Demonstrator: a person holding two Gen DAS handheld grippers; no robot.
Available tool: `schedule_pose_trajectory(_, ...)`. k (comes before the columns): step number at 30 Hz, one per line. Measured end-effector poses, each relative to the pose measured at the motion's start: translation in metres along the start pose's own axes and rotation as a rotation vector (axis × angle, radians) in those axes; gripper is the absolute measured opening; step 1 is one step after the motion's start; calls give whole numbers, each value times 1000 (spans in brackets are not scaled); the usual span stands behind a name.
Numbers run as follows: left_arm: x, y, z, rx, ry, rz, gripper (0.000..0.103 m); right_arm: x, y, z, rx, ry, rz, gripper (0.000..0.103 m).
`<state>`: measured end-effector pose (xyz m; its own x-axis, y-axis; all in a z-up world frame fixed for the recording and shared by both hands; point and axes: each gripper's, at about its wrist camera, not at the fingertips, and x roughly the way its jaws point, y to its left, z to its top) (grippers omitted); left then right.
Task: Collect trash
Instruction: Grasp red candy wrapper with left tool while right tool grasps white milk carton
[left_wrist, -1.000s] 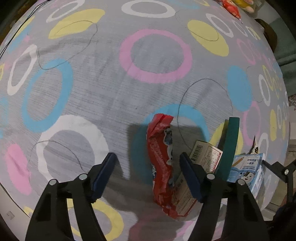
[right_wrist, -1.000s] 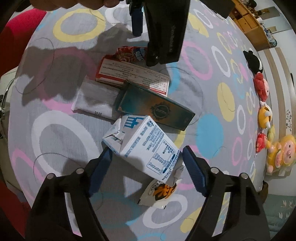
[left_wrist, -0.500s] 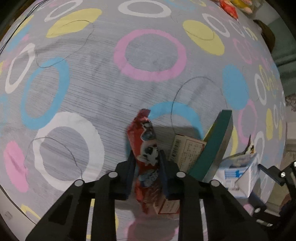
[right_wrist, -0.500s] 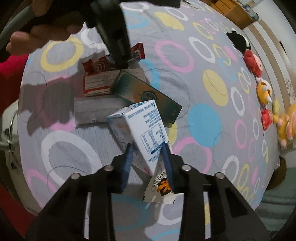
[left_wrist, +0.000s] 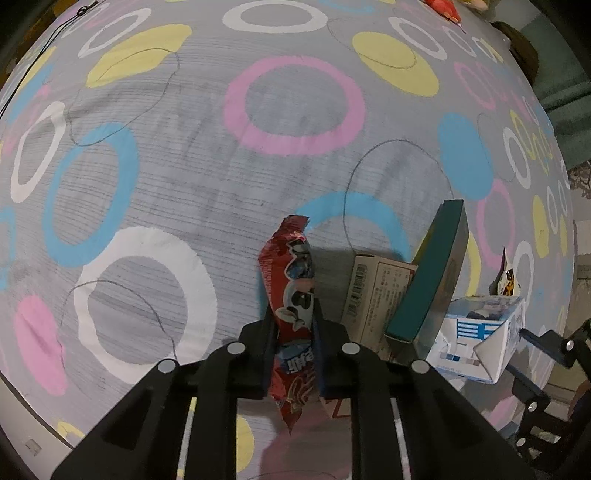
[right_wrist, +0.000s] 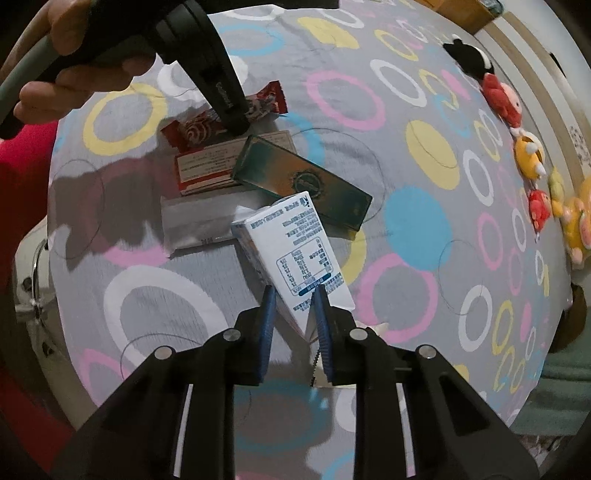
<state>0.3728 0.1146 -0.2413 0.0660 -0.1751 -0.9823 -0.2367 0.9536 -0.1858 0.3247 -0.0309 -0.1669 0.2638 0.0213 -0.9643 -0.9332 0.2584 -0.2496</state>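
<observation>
A second ago both sets of jaws stood wide apart over the trash; now both are clamped. The left gripper (left_wrist: 293, 354) has closed on the red wrapper (left_wrist: 288, 280), which stands up between the jaws with its torn end pointing away from them, and the right gripper (right_wrist: 293, 325) has pinched the near corner of the milk carton (right_wrist: 295, 251), which tilts up ahead of its jaws. Judging by that, two pieces are secured at once and the next step is probably to carry them off to wherever the trash goes; no bin is clearly in view.

The left view shows, just to the right of its jaws, the paper box (left_wrist: 373, 291) and the green box (left_wrist: 432, 273) propped on edge against it, with the carton beyond. The right view alone shows the hand (right_wrist: 74, 59) holding the left gripper, a grey packet (right_wrist: 195, 229) lying left of the carton ahead of the jaws, and a row of plush toys (right_wrist: 517, 122) far off to the right along the bed (right_wrist: 406, 103) edge
</observation>
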Motion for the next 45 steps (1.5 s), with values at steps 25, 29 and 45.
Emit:
schedule_pose_trajectory(25,-1,-10,-4,66,-8,-2,18,31,-6,27,-110,48,36,51)
schedule_pose_trajectory(29,-2,-12,-6,79,-11,-2,18,30,-7,30,-102,43,48,49)
schedule_pose_trajectory(45,-42,5,-24,85,-47,-14,16,-37,8,-9,51,-24,-88,46)
